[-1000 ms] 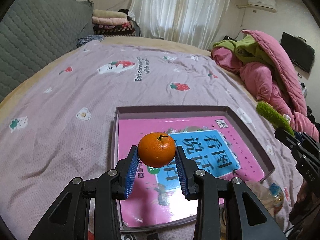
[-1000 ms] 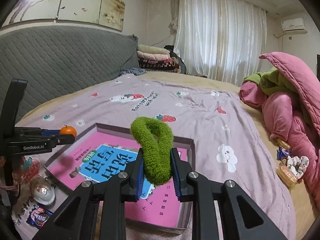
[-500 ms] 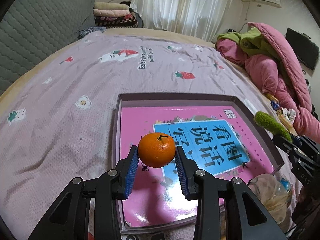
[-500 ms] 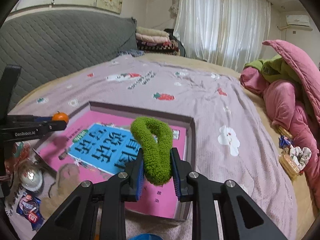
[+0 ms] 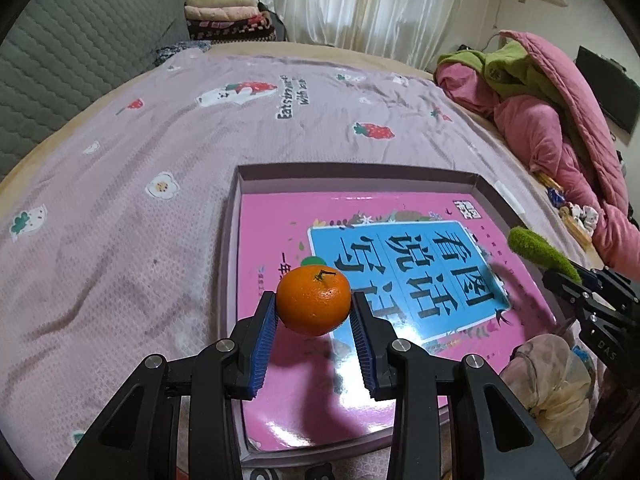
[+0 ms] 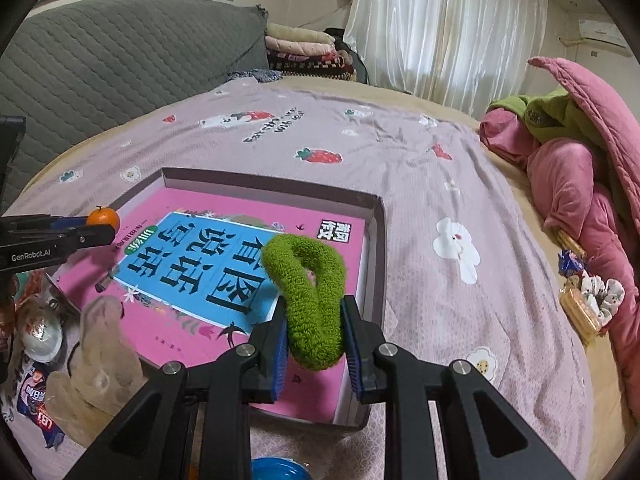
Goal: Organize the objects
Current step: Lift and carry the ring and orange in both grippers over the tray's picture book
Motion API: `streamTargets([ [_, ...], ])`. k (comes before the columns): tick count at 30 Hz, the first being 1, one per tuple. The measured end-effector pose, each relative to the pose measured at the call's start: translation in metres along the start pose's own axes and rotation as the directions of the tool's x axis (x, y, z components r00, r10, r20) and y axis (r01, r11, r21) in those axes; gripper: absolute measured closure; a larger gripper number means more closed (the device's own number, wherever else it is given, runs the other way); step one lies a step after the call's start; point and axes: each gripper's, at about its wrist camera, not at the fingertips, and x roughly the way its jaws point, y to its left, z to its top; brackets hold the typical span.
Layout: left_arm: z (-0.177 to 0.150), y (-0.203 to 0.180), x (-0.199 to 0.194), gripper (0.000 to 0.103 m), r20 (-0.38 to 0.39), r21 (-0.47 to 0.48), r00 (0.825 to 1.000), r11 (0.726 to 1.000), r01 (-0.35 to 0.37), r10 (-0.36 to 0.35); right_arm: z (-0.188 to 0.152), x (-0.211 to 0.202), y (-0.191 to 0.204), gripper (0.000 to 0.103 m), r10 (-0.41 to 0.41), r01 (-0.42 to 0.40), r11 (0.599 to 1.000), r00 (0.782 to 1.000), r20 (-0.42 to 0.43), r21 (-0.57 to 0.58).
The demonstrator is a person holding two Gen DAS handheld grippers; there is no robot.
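Orange [image 5: 313, 300] pinched in left hand-held gripper [image 5: 313, 334], green scrunchie [image 6: 310, 300] in right hand-held gripper [image 6: 314, 350], above box [image 5: 360, 171].

The pink book cover [image 5: 400, 280] lying in the shallow box [image 5: 360, 170] carries large black Chinese characters "看图说话" on its blue panel; the smaller print around that panel is too small to read. Beyond the box, the bedsheet [image 5: 160, 128] is printed with "Eat strawberries with me", partly creased. Left of the box in the right wrist view, the left hand-held gripper [image 6: 102, 228] bears white lettering "GenRobot.AI". A snack packet [image 6: 34, 404] near the box's front corner shows "LB1".
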Motion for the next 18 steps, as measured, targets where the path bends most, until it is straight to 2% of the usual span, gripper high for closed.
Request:
streamTargets([
  [18, -0.006, 0.0, 0.009, 0.065, -0.053, 0.002, 0.999, 1.0, 0.003, -0.003, -0.008, 0.015, -0.004, 0.078, 0.024, -0.022, 0.999, 0.997, -0.067, 0.026],
])
